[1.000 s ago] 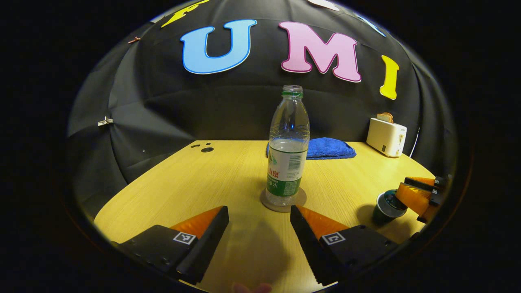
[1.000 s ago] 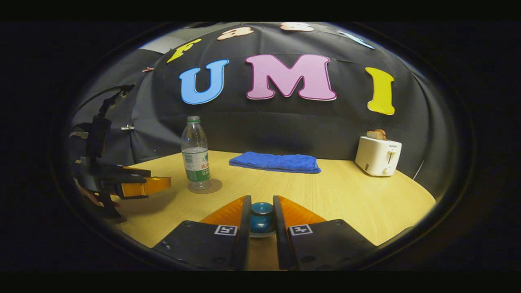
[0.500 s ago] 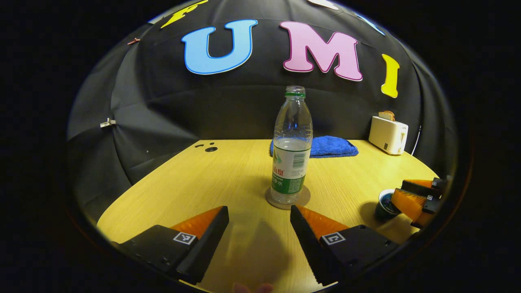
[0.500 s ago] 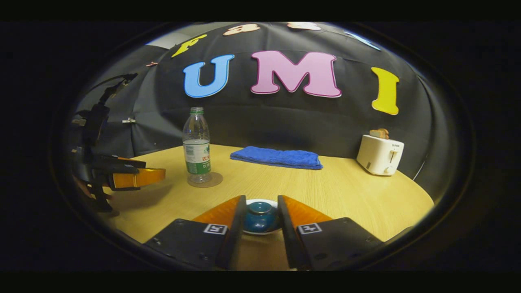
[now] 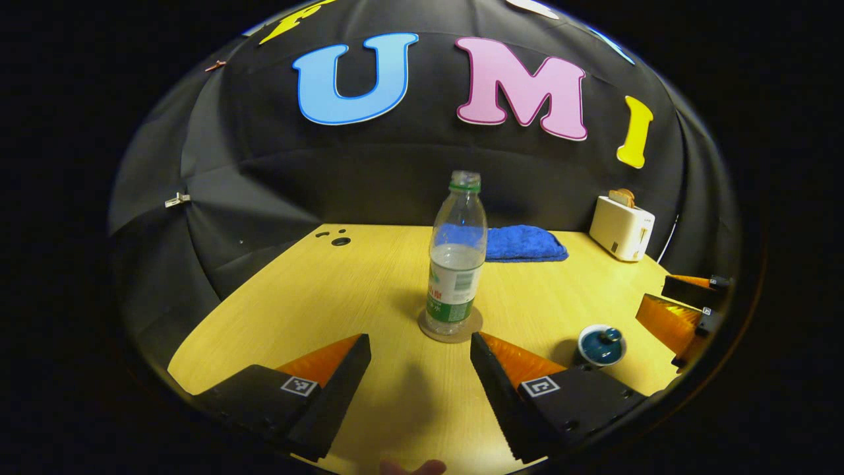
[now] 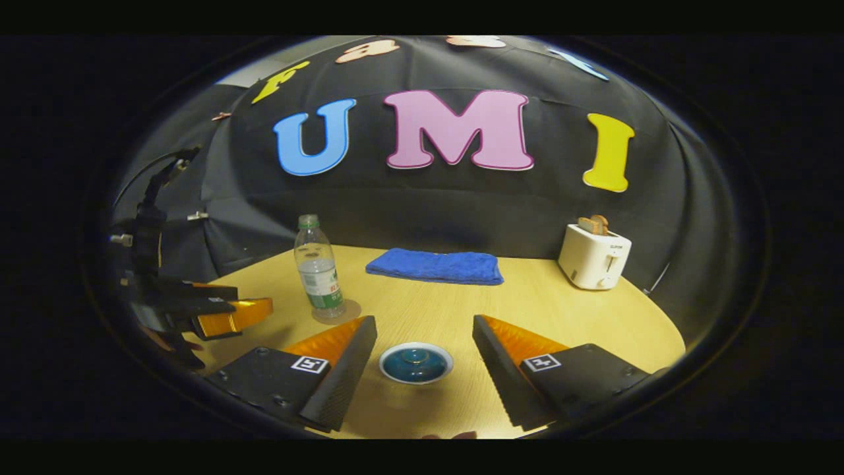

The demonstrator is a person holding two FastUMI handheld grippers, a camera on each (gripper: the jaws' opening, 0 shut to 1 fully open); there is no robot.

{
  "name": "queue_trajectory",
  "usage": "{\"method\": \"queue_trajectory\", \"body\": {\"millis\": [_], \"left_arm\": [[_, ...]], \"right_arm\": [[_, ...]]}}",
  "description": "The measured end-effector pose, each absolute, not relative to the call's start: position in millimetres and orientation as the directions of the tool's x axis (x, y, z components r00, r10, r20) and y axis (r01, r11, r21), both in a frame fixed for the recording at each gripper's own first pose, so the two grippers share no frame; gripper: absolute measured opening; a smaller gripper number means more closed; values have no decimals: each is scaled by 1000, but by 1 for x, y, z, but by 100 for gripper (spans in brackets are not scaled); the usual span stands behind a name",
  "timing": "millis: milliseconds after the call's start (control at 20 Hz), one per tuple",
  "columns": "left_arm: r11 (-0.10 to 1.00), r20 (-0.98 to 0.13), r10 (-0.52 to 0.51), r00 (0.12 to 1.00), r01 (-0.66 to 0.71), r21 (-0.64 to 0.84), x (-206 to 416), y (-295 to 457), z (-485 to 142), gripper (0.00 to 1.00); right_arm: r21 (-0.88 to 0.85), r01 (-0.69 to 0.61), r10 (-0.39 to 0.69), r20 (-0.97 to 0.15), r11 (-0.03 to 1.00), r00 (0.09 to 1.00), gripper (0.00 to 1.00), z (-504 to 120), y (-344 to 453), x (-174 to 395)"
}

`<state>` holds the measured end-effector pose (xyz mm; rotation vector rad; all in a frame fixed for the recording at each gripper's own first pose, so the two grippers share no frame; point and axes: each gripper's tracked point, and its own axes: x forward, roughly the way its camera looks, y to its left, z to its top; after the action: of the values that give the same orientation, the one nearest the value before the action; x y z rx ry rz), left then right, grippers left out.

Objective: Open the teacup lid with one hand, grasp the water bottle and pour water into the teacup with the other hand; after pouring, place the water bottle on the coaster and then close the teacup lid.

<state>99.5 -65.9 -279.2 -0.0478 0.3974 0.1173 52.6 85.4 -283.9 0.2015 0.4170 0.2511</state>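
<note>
Both tongs gape empty — right tongs (image 6: pixel 424 359) straddle the lidded cup (image 6: pixel 415 362), left tongs (image 5: pixel 420 376) face the uncapped bottle (image 5: pixel 455 264) on its coaster (image 5: pixel 450 326) — nudge either and you could tip it.

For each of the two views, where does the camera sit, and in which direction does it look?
Left gripper view: rides on the left tongs, open at the bottom, facing the bottle on its coaster; a fingertip shows at the bottom edge.
Right gripper view: rides on the right tongs, open above the lidded teacup, facing the booth wall; the left tongs appear at its left.
Shared: bottle, teacup, blue towel, toaster, table.
</note>
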Motion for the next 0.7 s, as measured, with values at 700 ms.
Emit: {"method": "queue_trajectory", "body": {"millis": [700], "left_arm": [[999,-323,39,946,-36,15,59,-51,-153,96]], "right_arm": [[164,-39,106,-425,986,899,93,-159,28,16]]}}
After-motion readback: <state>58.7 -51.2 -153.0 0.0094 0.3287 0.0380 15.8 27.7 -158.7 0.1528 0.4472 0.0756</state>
